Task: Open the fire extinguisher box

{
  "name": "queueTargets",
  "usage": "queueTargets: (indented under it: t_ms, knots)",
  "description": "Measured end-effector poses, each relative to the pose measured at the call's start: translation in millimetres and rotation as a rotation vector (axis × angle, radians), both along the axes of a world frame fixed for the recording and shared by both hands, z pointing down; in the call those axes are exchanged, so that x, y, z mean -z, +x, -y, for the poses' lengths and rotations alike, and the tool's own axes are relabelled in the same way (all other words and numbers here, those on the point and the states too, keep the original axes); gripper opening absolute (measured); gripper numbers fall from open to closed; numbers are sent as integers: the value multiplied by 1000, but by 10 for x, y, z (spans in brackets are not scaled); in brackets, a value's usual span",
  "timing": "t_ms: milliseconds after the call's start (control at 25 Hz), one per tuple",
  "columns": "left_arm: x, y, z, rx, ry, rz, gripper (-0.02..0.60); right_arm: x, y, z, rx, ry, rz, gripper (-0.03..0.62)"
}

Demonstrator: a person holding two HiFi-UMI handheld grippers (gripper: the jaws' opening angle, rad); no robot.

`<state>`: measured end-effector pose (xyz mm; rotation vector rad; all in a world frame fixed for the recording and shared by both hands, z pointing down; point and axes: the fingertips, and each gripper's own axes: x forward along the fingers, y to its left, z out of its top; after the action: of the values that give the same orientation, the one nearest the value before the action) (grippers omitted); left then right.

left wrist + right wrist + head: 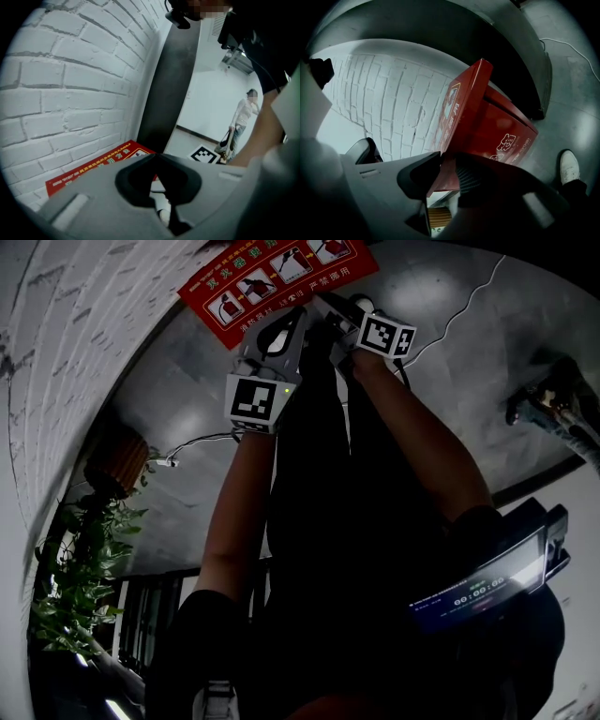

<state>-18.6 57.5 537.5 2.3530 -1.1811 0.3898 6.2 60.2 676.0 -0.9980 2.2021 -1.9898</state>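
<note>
A leafy plant (pixel 80 568) stands near the white brick wall (pixel 70 84).

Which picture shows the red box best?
The right gripper view: the red box shows large, lid tilted up off the body. The head view shows only the lid's printed top from above; the left gripper view shows just a red strip by the brick wall.

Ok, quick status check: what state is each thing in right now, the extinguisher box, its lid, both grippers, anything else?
lid: lifted, tilted up off the box, a gap under it.
fire extinguisher box: partly open.
right gripper: shut on the lid's lower edge.
left gripper: jaws together at the tips, nothing between them.
screen: lit.
</note>
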Motion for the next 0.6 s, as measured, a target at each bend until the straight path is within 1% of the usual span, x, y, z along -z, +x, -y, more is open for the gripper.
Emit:
queueTargets:
  t_ms: [120, 200, 320, 400, 520, 600]
  knots:
    - [395, 99, 13, 8, 34, -51, 0, 442, 38, 36, 17, 49, 17, 104]
    - [597, 172, -39, 3, 55, -70, 0, 702, 45, 48, 31, 89, 27, 104]
    - [679, 221, -112, 2, 33, -80, 0, 895, 39, 91, 49, 149, 29, 104]
    - [690, 204, -110, 9, 23, -81, 0, 1022, 12, 169, 73, 204, 20, 102]
    - [688, 145, -55, 13, 45, -52, 0, 1233, -61, 351, 116, 307, -2, 70]
    - [683, 94, -16, 13, 61, -30, 0, 1382, -152, 492, 131, 368, 3, 67]
